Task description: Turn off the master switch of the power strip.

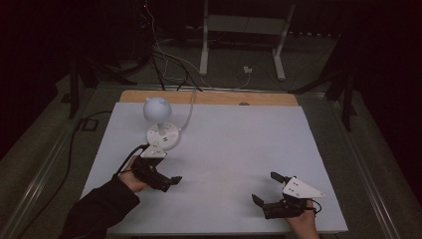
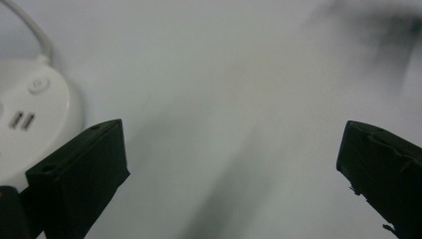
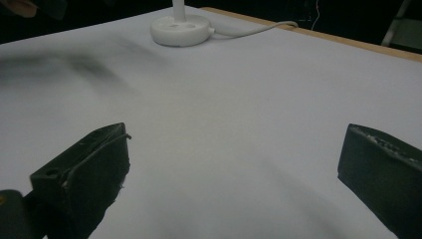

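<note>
A white desk lamp stands at the back left of the white table top [image 1: 239,139], with a round head [image 1: 157,108] over a round base [image 1: 162,136]. In the left gripper view the base [image 2: 35,114] carries a power button and two USB ports. My left gripper [image 1: 166,174] sits just in front of the base and points right; its jaws [image 2: 231,134] stand wide open over bare table. Near the front right edge, my right gripper [image 1: 264,186] points left, open [image 3: 236,134], with nothing between its jaws. The lamp base [image 3: 180,27] lies far ahead of it.
The lamp's white cable [image 1: 189,117] runs off the table's back edge, where a wooden strip [image 1: 268,98] shows. Beyond it stand a white metal frame [image 1: 244,25], loose cables on the floor [image 1: 164,59] and dark stand legs [image 1: 74,84] at both sides.
</note>
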A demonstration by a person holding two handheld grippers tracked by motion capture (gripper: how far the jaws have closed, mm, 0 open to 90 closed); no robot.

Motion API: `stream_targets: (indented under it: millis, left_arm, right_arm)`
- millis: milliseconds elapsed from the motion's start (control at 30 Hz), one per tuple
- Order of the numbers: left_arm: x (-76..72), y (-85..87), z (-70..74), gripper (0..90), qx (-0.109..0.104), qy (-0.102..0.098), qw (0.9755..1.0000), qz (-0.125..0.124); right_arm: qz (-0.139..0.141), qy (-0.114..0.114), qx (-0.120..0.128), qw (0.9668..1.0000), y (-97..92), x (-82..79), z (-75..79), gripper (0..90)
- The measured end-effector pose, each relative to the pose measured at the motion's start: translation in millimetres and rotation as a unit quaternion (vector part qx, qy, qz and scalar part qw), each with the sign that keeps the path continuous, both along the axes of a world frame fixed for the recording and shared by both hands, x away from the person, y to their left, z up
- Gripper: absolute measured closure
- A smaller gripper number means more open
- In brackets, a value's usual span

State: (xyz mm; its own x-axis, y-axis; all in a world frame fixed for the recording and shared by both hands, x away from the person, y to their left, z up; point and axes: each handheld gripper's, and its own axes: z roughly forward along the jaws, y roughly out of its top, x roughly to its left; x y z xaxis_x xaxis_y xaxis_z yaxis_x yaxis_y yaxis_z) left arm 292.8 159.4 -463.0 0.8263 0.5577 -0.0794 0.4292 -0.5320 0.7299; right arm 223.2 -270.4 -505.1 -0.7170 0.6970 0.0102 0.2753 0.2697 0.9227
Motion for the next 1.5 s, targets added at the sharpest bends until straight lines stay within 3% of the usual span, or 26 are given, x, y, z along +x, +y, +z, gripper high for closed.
stream_targets:
  millis: [200, 467, 633, 1100, 1400, 1500]
  left_arm:
    - [-10.5, 14.9, -10.6, 0.2, -0.010, 0.003, 0.9999, -0.012]
    - [-23.7, 29.8, -24.0, 0.2, 0.005, 0.003, 1.0000, -0.008]
    - [-30.8, 39.0, -31.6, 0.2, 0.010, 0.013, 0.9998, -0.007]
    - [-48.5, 71.6, -49.1, 0.2, 0.021, 0.000, 0.9997, 0.014]
    - [-59.6, 84.0, -64.2, 0.2, 0.036, 0.011, 0.9990, 0.025]
    - [-59.1, 85.9, -64.3, 0.2, 0.028, 0.009, 0.9991, 0.030]
  right_arm:
    - [0.000, 0.002, -0.002, 1.0000, 1.1, 0.4, -0.7, 0.0]
    - [0.004, 0.003, -0.003, 1.0000, 3.1, 0.6, -1.3, 0.0]
    - [0.006, 0.004, -0.004, 1.0000, 3.6, 0.8, -1.8, 0.0]
    - [0.007, 0.007, -0.006, 0.9999, 3.4, 1.0, -2.2, 0.0]
    - [0.008, 0.009, -0.011, 0.9999, 3.7, 1.2, -2.9, 0.0]
    - [0.009, 0.008, -0.010, 0.9999, 3.6, 1.0, -2.5, 0.0]
